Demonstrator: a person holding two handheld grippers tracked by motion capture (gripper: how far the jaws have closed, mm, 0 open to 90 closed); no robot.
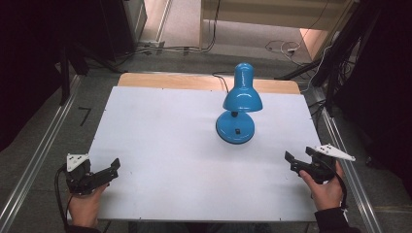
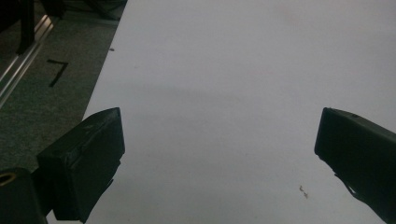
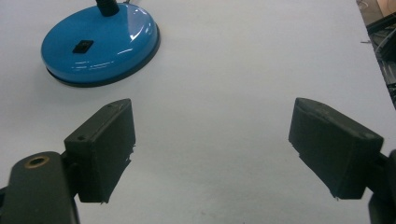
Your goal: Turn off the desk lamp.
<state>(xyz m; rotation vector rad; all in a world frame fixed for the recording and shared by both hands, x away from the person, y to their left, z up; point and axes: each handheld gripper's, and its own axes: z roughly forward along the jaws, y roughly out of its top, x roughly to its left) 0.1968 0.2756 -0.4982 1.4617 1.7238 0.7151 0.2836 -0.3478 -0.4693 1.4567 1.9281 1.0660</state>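
Nothing started: I hold both the left gripper [image 1: 112, 170] and right gripper [image 1: 290, 162] with fingers spread, empty, at the counter's [image 1: 160, 131] near corners. Probably next: reaching for the blue lamp [image 1: 237, 104].

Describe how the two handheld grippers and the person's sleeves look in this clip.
Both the left gripper and right gripper are black, each with two blocky rectangular jaws, a light grey three-cornered plate on top and a black cable trailing back. A dark sleeve covers the right wrist.
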